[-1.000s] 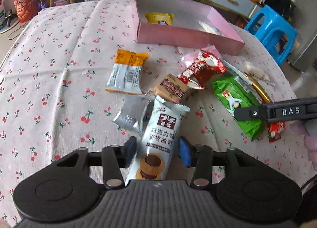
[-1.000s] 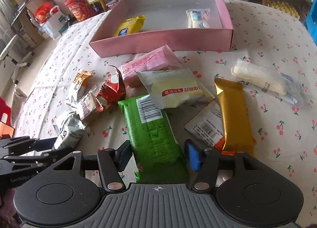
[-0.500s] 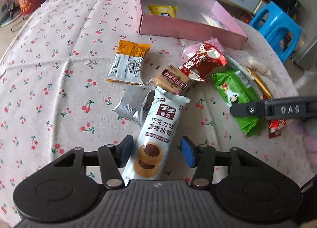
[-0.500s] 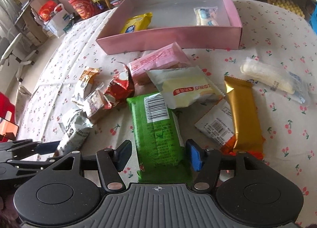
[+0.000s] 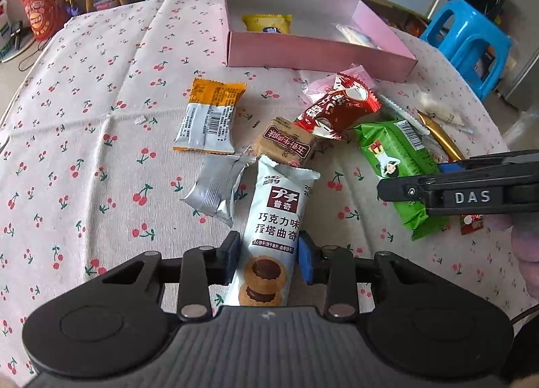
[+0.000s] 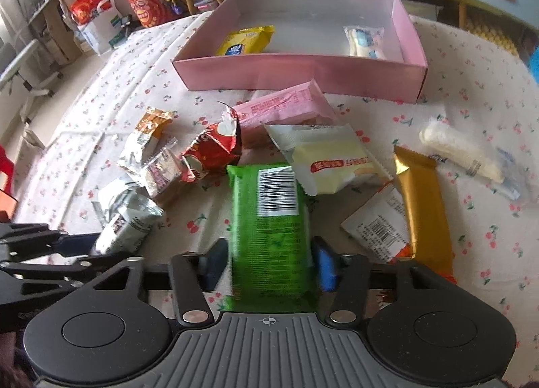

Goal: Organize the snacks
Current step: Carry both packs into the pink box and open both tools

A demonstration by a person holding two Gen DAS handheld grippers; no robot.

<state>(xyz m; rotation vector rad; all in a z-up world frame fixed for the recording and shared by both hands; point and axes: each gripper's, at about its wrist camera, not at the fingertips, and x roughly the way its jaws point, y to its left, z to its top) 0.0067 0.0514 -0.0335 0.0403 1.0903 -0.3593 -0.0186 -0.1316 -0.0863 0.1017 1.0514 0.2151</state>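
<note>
soft daylight, fisheye-warped edges, slight blur

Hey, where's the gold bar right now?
In the right wrist view the gold bar lies on the cloth right of the green packet, overlapping a white barcode wrapper, with the pink box beyond.

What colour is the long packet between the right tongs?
Green packet, with a white barcode label near its far end; clearest in the right wrist view.

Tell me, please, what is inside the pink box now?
Inside the pink box lie two snacks: a yellow packet on the left and a clear packet on the right. The box's front wall hides the nearest strip of the floor.
</note>
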